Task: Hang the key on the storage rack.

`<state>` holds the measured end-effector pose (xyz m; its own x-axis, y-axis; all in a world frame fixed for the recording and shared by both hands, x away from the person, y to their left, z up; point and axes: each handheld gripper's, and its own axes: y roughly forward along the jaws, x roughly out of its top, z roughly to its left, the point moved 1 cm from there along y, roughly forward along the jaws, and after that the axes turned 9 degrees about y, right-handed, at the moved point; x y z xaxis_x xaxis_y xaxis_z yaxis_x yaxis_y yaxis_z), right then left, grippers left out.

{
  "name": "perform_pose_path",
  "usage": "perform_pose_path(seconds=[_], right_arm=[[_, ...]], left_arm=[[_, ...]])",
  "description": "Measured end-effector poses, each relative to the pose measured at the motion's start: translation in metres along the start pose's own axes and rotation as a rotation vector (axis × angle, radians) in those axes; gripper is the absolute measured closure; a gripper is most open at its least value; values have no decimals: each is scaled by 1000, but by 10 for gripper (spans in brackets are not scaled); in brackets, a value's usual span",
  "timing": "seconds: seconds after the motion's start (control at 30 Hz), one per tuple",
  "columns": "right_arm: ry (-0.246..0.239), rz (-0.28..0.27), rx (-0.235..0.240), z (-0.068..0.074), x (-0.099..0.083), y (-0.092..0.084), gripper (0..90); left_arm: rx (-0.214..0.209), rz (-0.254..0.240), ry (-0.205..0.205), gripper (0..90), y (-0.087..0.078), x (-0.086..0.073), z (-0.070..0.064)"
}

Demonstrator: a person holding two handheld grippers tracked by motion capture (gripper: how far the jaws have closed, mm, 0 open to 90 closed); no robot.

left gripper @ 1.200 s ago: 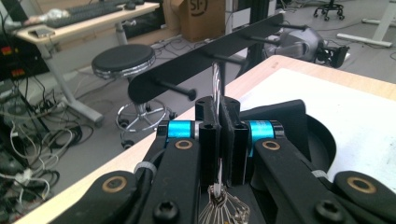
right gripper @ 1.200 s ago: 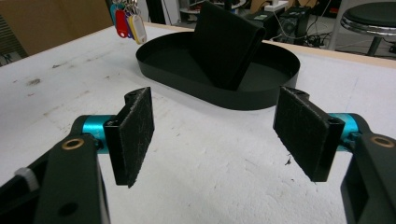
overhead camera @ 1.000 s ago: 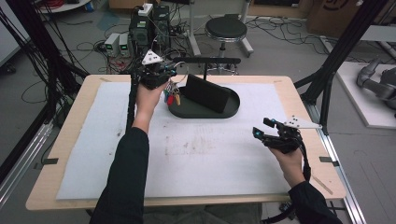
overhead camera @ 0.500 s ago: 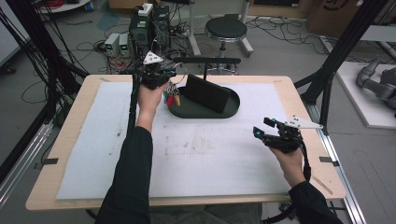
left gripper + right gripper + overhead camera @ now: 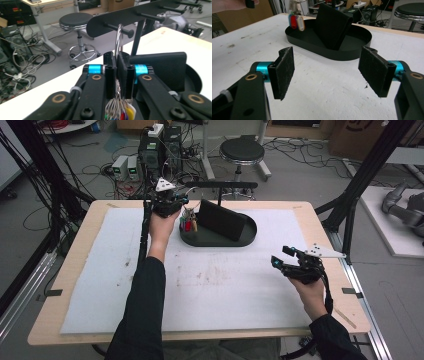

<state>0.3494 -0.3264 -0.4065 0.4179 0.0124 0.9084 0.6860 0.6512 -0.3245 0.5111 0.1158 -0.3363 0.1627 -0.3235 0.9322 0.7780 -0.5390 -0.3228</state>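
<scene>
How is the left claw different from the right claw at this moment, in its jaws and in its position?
The left claw has its jaws nearly together on the key ring, whose loop hangs over a peg of the black rack; the right claw has its jaws wide apart with nothing between them. The left claw is raised beside the oval tray; the right claw hovers apart over the white mat. Both have black pads.

- Key ring (image 5: 118, 40): a clear, silvery loop that is hanging over a round-headed peg (image 5: 119, 29) on the black hook rack (image 5: 130, 17), standing nearly upright.
- Its lower part is sitting between the closed jaws of the left gripper (image 5: 117, 75), pads pressing on it.
- Coloured key tags (image 5: 189, 224) (red, yellow, green, blue) are dangling below the ring on thin wire loops, bunched together.
- The bunch is hanging over the left end of the black oval tray (image 5: 200, 240), just beside the dark upright panel (image 5: 222, 220) standing in it.
</scene>
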Motion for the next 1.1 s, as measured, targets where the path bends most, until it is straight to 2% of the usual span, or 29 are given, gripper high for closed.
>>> perform_pose_path(seconds=[0.1,0.2,0.3,0.47,0.57,0.8,0.9,1.1], right_arm=[[0,0,1,0,0,0,295],[1,-2,1,0,0,0,295],[4,2,-3,-1,0,0,295],[-3,2,-6,0,0,-1,294],[1,1,-10,0,0,-1,295],[22,-2,-7,-3,0,-2,293],[27,-7,-10,-4,0,-3,293],[28,-6,-18,-4,0,-4,292]], left_arm=[[15,3,16,724,-4,1,-1],[29,-4,29,584,-13,4,-3],[49,-9,80,490,-26,7,-9],[16,-57,107,428,-56,5,-22],[-27,-83,129,408,-75,0,-33],[-89,-93,137,333,-117,-27,-59],[-125,-99,121,325,-131,-45,-69],[-144,-84,114,279,-155,-80,-82]])
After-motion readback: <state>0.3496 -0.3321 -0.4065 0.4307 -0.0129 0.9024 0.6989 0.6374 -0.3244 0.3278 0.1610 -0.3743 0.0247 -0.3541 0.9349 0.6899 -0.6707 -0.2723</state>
